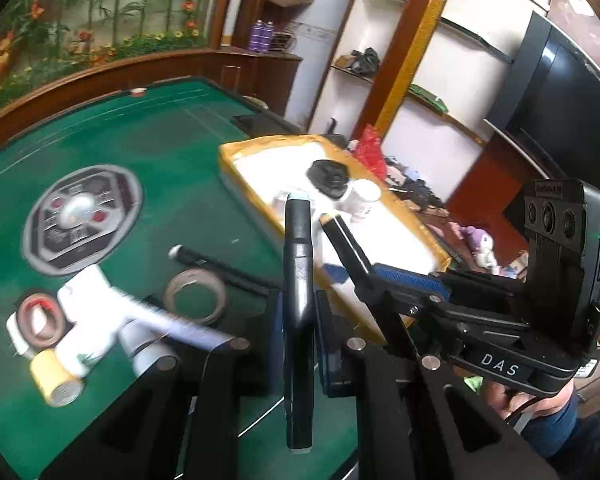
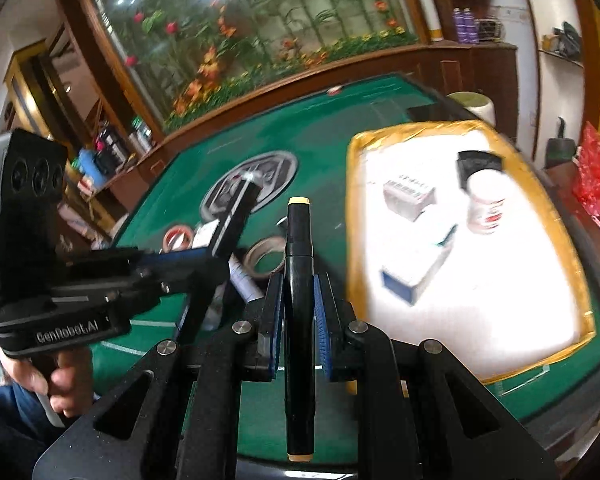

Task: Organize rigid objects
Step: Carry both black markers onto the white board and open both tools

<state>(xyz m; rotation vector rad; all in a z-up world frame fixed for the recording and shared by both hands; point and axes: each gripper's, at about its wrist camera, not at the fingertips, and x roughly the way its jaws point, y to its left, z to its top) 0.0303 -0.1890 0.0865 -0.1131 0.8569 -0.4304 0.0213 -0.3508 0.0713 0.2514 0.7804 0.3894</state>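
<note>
Markers are what you are carrying: your left gripper [image 1: 298, 280] is clamped on a dark marker with a pale blue cap [image 1: 298, 264], and your right gripper [image 2: 299, 280] is clamped on a black marker with a cream cap [image 2: 299, 264]. Each pen stands up between the blue pads, held around its middle, with both ends sticking out clear of the jaws.

Both markers hang above the green felt table [image 1: 160, 132], just beside the near edge of the yellow-rimmed tray [image 2: 352, 208]. In that tray you already have a blue-and-white box [image 2: 416, 276], a smaller white box [image 2: 408, 196], a white jar [image 2: 485, 204] and a black object [image 2: 480, 162] behind it. Left on the felt are two tape rolls [image 1: 196, 296], a yellow-capped cylinder [image 1: 56, 376], a black pen [image 1: 204, 260] and some white items too blurred to name.

Judging by this, you are in the transport step, with both pens lifted and headed toward the tray. Next, bring each marker over bare white tray floor, away from the boxes and the jar, lower it until it is close to the surface, tilt it flat and only then let the jaws part. Released upright, a round pen will likely topple and roll, perhaps against the jar. Keep your two grippers apart as you go in; they sit close together now.
</note>
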